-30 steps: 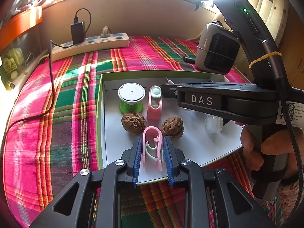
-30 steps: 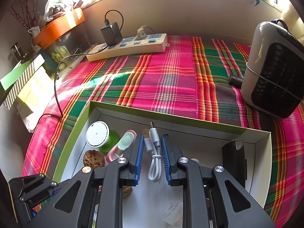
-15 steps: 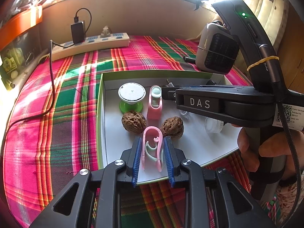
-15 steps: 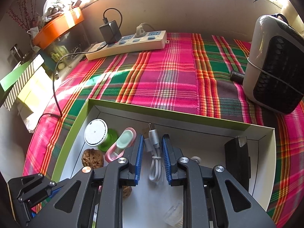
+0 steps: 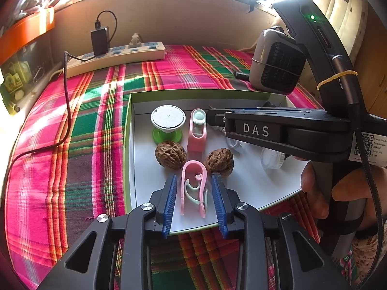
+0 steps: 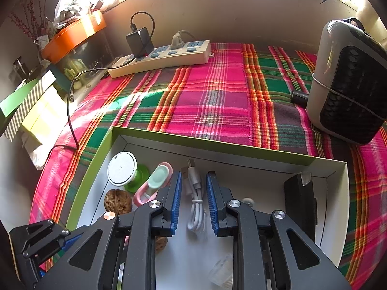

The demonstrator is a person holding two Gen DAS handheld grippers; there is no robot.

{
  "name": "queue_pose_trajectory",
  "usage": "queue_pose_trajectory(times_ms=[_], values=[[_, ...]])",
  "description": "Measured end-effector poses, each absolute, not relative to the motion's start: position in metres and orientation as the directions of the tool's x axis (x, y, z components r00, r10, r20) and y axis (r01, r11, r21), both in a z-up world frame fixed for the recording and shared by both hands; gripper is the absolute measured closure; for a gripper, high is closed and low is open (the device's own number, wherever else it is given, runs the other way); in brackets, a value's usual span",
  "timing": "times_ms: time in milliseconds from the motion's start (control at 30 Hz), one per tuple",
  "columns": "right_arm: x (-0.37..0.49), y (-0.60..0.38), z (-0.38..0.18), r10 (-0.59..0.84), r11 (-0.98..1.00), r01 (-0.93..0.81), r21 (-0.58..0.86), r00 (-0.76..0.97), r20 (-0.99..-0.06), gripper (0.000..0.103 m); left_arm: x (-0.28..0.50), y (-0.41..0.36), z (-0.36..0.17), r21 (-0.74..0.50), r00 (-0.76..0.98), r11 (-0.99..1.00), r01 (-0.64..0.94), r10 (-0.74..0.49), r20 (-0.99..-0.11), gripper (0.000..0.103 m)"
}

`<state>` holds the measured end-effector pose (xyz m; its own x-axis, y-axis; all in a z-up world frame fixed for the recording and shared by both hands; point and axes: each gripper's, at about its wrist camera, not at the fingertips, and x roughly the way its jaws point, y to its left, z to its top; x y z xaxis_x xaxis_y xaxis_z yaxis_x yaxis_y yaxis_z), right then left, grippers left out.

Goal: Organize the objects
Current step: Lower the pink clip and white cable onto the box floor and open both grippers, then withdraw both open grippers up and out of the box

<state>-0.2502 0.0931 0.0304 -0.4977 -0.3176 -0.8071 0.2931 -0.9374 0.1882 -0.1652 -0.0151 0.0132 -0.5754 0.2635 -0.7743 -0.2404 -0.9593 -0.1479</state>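
A shallow white box with a green rim (image 5: 193,94) lies on the plaid cloth. My left gripper (image 5: 193,177) hovers at the box's near edge. A pink clip (image 5: 193,188) lies between its blue pads (image 5: 170,203). The jaws are opening, with a gap showing on both sides of the clip. My right gripper (image 6: 194,174) is further right over the box and is shut on a coiled white USB cable (image 6: 196,203), whose plug pokes out past the tips. Two walnuts (image 5: 170,154) (image 5: 219,161) sit just beyond the clip.
Also in the box are a white-topped green spool (image 5: 168,120), a pink holder (image 5: 197,130), a clear little jar (image 5: 272,160) and a black block (image 6: 300,200). A power strip (image 5: 113,55) lies along the back wall. A small heater (image 5: 275,67) stands at the right, and a black cord (image 5: 65,111) trails left.
The left jaws have spread apart and let go of the pink clip, which stays where it was. The right gripper and its cable have not moved.
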Motion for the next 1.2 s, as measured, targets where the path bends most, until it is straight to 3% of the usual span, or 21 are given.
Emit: queue_pose_trajectory(times_ms=[167,267,1000,1200], values=[[-0.25,0.093,0.031,-0.318,-0.937,0.293,0.189,-0.495,-0.809,0.08,-0.164,-0.018,0.014,-0.146,-0.576,-0.961,-0.236,0.259,-0.776,0.073],[-0.249,0.092,0.032,-0.304,-0.941,0.293,0.171,-0.504,-0.809,0.073,-0.164,-0.018,0.015,-0.144,-0.576,-0.962,-0.233,0.256,-0.776,0.072],[-0.218,0.099,0.047,-0.302,-0.941,0.304,0.15,-0.548,-0.78,0.073,-0.148,-0.023,0.029,-0.099,-0.618,-0.978,-0.182,0.192,-0.763,0.068],[-0.196,0.104,0.056,-0.307,-0.94,0.305,0.151,-0.571,-0.761,0.068,-0.134,-0.022,0.037,-0.073,-0.644,-0.983,-0.167,0.165,-0.747,0.067]])
